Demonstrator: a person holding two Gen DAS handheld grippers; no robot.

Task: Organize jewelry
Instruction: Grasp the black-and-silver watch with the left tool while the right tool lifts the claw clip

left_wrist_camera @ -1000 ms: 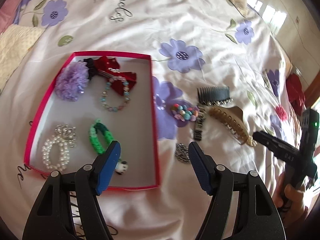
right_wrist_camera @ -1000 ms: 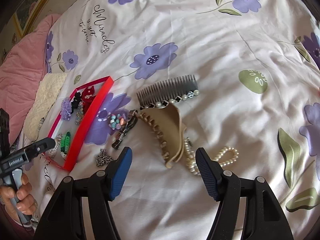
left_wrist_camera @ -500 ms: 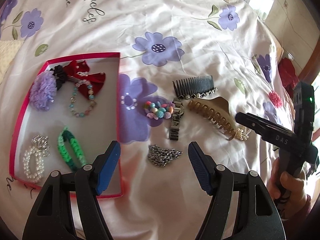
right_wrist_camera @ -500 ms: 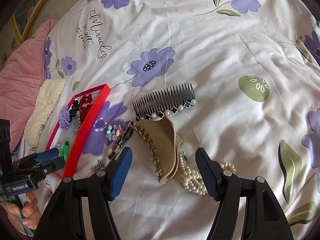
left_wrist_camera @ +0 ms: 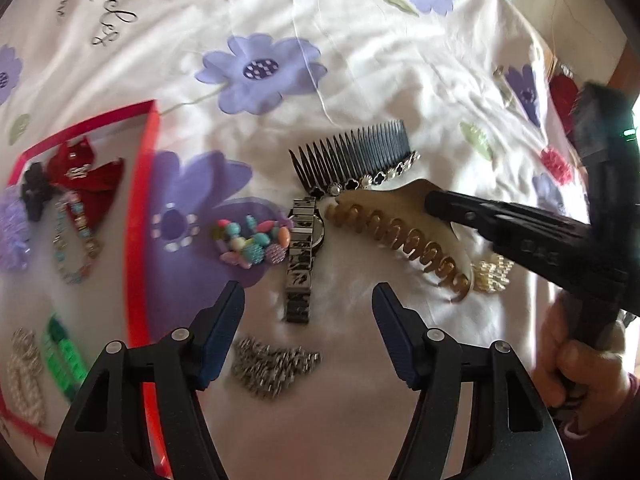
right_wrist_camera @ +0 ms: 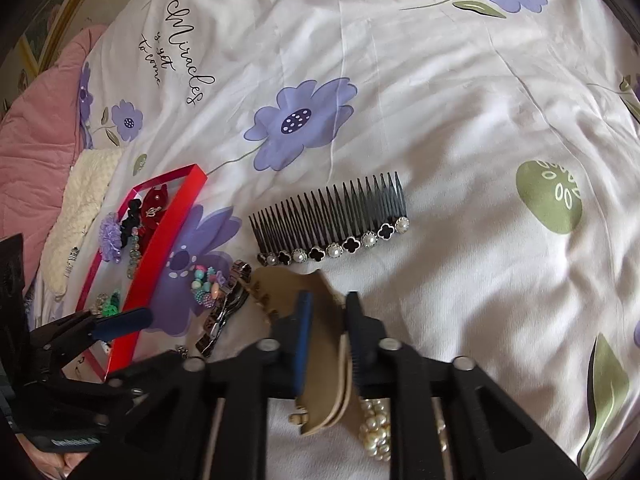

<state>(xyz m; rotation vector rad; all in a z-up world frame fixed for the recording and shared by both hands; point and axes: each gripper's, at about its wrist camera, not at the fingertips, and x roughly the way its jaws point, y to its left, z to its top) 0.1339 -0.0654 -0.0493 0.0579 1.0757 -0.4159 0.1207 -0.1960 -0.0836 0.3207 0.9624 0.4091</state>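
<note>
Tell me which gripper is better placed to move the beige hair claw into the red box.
Right. The right gripper is closed around the beige hair claw, while the left gripper hangs open above the watch, beside the red box.

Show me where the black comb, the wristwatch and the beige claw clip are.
black comb (right_wrist_camera: 332,216), right wrist view, on its teeth.
wristwatch (left_wrist_camera: 301,256), left wrist view, on its metal band.
beige claw clip (left_wrist_camera: 396,232), left wrist view, on its row of teeth.

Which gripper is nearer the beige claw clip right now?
Right. The right gripper is closed around the beige claw clip; the left gripper hangs open over the watch, apart from it.
</note>
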